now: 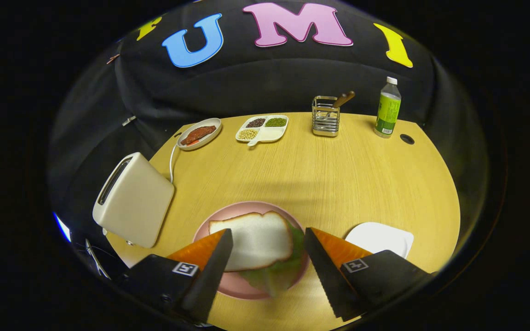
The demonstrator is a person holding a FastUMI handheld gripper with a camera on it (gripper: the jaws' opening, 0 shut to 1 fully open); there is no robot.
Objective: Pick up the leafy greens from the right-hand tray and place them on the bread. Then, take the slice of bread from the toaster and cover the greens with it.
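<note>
Gripper view: gripper point(268, 242) fingers spread, holding nothing, over the pink plate point(242, 286) where bread point(256, 241) already covers greens point(272, 276), so the task looks done; next, pull clear.

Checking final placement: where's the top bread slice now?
In the gripper view, the bread slice lies on the greens on the pink plate, between the open tool fingers.
</note>
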